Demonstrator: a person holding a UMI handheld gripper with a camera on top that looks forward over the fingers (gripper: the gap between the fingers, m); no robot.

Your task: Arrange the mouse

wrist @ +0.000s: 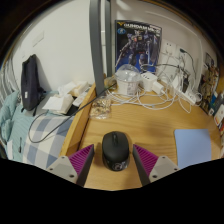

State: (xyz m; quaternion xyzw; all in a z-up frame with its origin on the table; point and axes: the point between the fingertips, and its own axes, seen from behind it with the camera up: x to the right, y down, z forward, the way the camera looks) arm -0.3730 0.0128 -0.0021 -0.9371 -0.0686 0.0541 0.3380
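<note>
Sitting between open tongs [113,163]: mouse [115,149]

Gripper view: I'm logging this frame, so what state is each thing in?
Mouse: flat on the desk, between the fingers, gaps either side.
Gripper: open, not gripping.
Glass: upright, beyond the mouse.
Blue sheet: lying flat.
Poster: upright against the wall.

Poster [137,45] on the wall with a robot figure, a line of lettering along its top edge too small to read, no other legible text anywhere
</note>
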